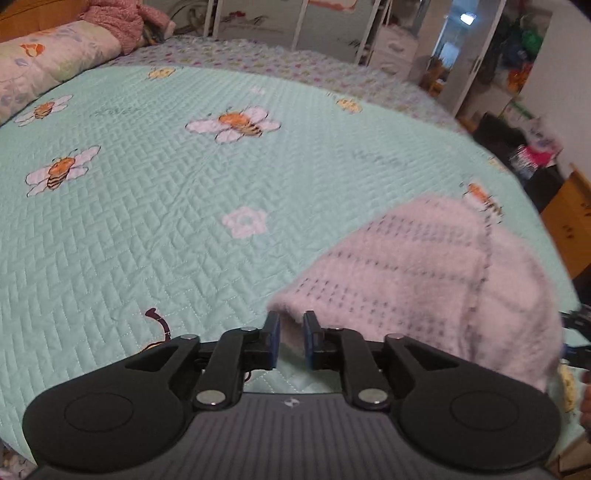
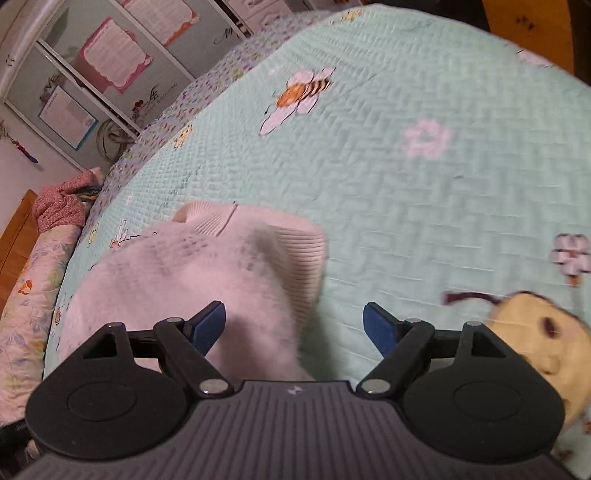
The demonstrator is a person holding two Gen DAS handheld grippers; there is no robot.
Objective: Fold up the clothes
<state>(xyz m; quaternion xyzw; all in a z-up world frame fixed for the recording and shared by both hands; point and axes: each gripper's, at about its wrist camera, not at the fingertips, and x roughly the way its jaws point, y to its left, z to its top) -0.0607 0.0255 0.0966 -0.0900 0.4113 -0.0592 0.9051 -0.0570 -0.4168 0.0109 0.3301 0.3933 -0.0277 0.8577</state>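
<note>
A fluffy pale pink sweater (image 1: 424,266) lies bunched on the mint quilted bedspread (image 1: 184,221) with its bee and flower print. My left gripper (image 1: 293,339) sits low at the sweater's near left corner. Its jaws stand a narrow gap apart, and a bit of the pink edge lies between them without being pinched. In the right wrist view the sweater (image 2: 207,266) shows its ribbed hem and cuff towards the bedspread (image 2: 424,203). My right gripper (image 2: 295,325) is wide open above the sweater's right edge; its left finger is over the knit and its right finger over bare quilt.
A floral rolled quilt (image 1: 48,62) and a pink speckled garment (image 1: 118,22) lie at the head of the bed. Wardrobe doors (image 1: 332,26) stand beyond the far side. Cluttered furniture (image 1: 532,155) lines the right of the bed. A yellow printed figure (image 2: 535,332) is on the quilt.
</note>
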